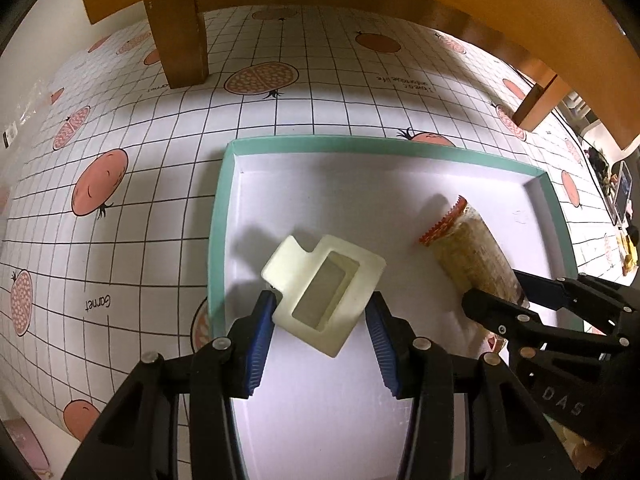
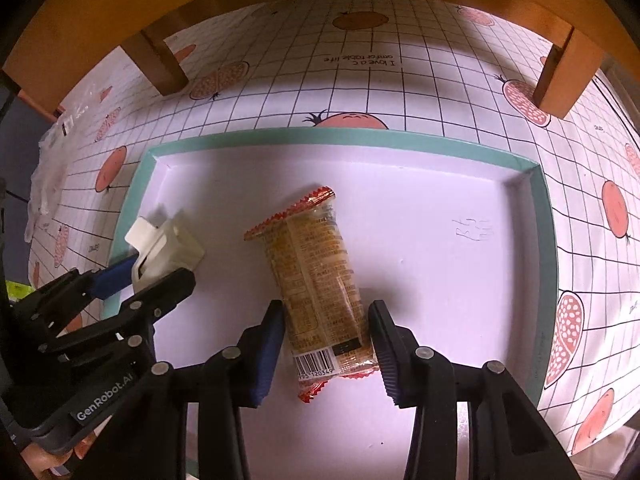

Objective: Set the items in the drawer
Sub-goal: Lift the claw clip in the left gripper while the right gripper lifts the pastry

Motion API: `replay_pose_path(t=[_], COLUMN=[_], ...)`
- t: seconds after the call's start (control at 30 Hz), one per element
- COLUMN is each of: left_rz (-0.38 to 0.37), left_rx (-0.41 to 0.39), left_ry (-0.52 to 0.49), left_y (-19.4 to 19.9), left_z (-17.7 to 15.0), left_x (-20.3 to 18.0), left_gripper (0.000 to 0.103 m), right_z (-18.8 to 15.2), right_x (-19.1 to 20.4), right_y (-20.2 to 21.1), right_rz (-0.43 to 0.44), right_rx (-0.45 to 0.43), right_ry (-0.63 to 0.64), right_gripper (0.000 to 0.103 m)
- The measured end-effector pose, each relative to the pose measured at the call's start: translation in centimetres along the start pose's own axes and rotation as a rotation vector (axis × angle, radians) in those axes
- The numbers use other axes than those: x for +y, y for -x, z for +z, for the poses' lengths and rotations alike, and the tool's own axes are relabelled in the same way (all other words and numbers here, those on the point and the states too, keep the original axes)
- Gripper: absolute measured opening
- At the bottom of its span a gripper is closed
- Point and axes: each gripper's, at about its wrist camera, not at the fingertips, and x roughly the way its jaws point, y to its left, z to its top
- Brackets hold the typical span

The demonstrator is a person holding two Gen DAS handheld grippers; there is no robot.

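Note:
A teal-rimmed white drawer (image 1: 360, 141) (image 2: 320, 134) lies open on a checked cloth. My left gripper (image 1: 322, 308) is low over the drawer's left part, its blue pads pressed on both sides of a cream plastic frame piece (image 1: 360, 272). The right wrist view shows that same left gripper (image 2: 160, 268) holding the cream piece (image 2: 176, 240) at the drawer's left rim. My right gripper (image 2: 326, 320) has its pads against a long snack packet (image 2: 312, 256) with orange zigzag ends, which points away from me in mid drawer. In the left wrist view, the right gripper (image 1: 496, 288) clamps the packet (image 1: 468, 248).
A wooden stand spans the far side, with legs (image 1: 180, 40) (image 2: 560, 80) on the pomegranate-print cloth (image 1: 120, 240). A clear plastic bag (image 2: 48, 184) lies at the far left. Small clutter (image 1: 620, 192) sits beyond the cloth's right edge. The drawer's far right floor (image 2: 460, 200) is bare.

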Motion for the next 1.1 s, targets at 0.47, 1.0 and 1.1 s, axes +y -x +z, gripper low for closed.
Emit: replay_pose_path(t=[0.47,1.0,1.1], left_rz=[0.038,0.059,0.037], left_rx=[-0.004,0.012,0.022], left_ry=[-0.033,-0.044,-0.022], left_y=[-0.3,0.0,0.3], left_z=[0.0,-0.6,-0.7], left_x=[-0.6,-0.6,-0.2], left_gripper=[0.047,0.039,0.039], right_z=[-0.6,-1.6,-1.1], right_x=[2.4,1.4,0.6], right_y=[-1.0,-0.5,-0.4], right_rz=[-0.096,-0.092,-0.080], right_rx=[-0.010,-0.018,-0.012], right_ry=[0.104,0.071,0.043], right_gripper=[0.050,0.041,0.041])
